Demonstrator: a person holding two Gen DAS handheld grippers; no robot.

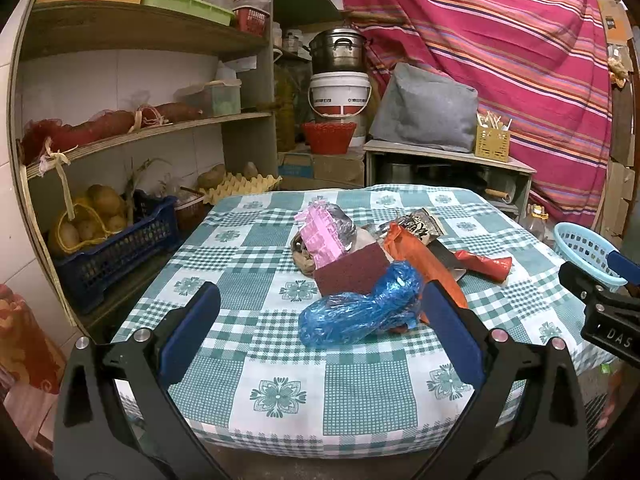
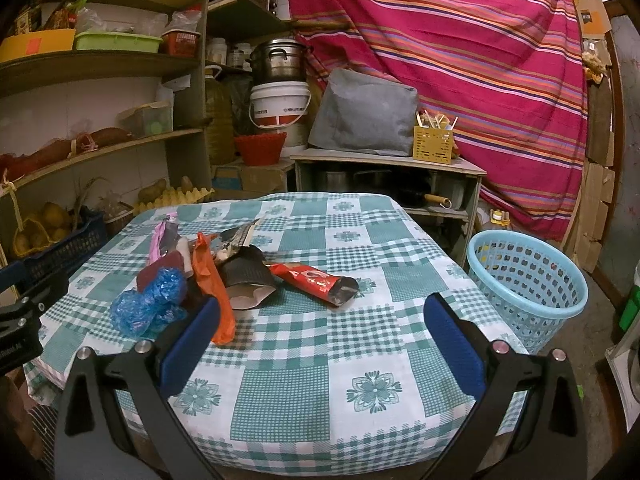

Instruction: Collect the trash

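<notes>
A heap of trash lies on the checked tablecloth [image 1: 280, 360]: a crumpled blue plastic bag [image 1: 356, 308], a maroon card [image 1: 348, 272], a pink wrapper [image 1: 320, 236], an orange bag [image 1: 424, 264] and a red wrapper [image 1: 484, 266]. My left gripper [image 1: 320, 332] is open and empty, just short of the blue bag. In the right wrist view the blue bag [image 2: 148, 304], orange bag [image 2: 212, 288], a black paper cup [image 2: 248, 276] and the red wrapper [image 2: 316, 282] lie ahead. My right gripper [image 2: 320, 332] is open and empty above the cloth [image 2: 320, 380].
A light blue waste basket [image 2: 528, 284] stands on the floor right of the table; it also shows in the left wrist view [image 1: 588, 248]. Shelves [image 1: 140, 136] with crates and potatoes stand at the left. A low cabinet [image 2: 384, 168] and striped curtain are behind.
</notes>
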